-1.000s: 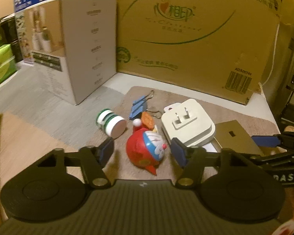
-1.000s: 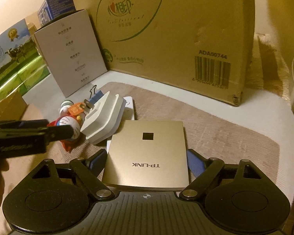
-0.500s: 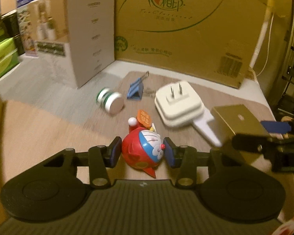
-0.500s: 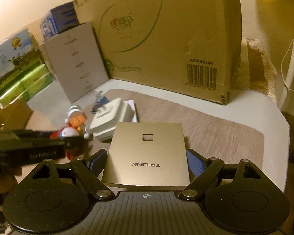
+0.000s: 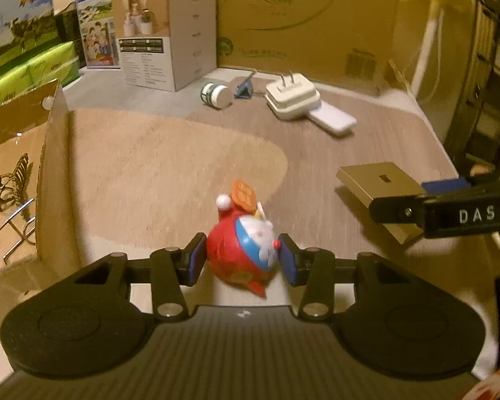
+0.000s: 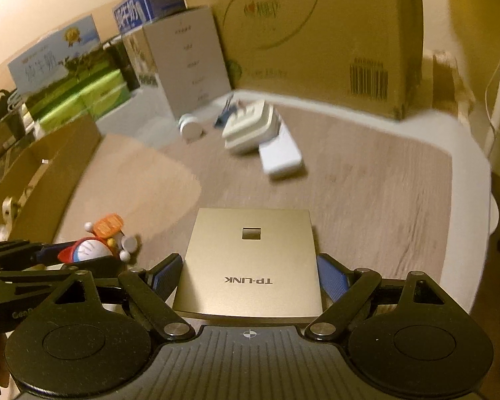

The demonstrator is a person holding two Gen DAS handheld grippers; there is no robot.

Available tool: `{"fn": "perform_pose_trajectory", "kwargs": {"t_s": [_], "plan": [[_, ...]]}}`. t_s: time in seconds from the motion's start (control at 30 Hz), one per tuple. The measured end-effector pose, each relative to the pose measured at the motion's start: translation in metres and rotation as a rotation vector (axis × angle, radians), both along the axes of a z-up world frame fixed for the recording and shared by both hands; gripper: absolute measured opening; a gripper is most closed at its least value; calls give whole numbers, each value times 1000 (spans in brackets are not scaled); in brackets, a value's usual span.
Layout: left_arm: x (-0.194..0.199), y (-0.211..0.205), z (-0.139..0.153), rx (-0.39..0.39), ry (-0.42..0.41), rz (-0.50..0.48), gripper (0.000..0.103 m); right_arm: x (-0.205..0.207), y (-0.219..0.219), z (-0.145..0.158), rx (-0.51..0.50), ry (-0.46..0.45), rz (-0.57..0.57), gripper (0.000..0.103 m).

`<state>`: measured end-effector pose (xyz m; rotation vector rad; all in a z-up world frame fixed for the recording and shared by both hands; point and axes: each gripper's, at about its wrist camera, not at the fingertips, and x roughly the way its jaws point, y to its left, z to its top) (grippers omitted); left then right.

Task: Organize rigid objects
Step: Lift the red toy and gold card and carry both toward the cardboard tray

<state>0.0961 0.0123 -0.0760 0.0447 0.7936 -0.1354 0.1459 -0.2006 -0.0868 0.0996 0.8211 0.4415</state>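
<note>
My left gripper [image 5: 241, 261] is shut on a red and blue Doraemon toy [image 5: 241, 253] and holds it above the mat; the toy also shows in the right wrist view [image 6: 90, 248]. My right gripper [image 6: 250, 275] is shut on a gold TP-LINK box [image 6: 250, 263], which also shows in the left wrist view [image 5: 380, 183]. Far back on the mat lie a white plug adapter [image 5: 291, 100], a flat white device [image 5: 333, 121], a small green and white jar [image 5: 216, 95] and a blue binder clip [image 5: 245, 90].
An open cardboard box [image 5: 50, 153] stands at the left, with a gold hair claw [image 5: 10, 180] inside. A large cardboard carton [image 5: 310, 23] and a white product box [image 5: 170, 33] stand at the back. Green packs [image 5: 26, 73] are at the far left.
My left gripper closed on the Doraemon toy and lifted it back and to the left. My right gripper pulled back with the gold box, away from the pile.
</note>
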Motion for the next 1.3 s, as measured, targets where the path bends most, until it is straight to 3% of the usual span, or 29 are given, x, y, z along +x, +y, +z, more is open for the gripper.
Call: {"fn": "perform_pose_trajectory", "kwargs": {"t_s": [0.37, 0.77, 1.3], "plan": [[4, -3, -4, 95, -61, -55, 47, -11, 11, -5, -21, -9, 12, 86], [1, 5, -3, 50, -26, -40, 42, -13, 15, -6, -43, -21, 27, 86], [-47, 30, 17, -51, 8, 37, 42, -51, 21, 15, -29, -51, 39, 86]]}}
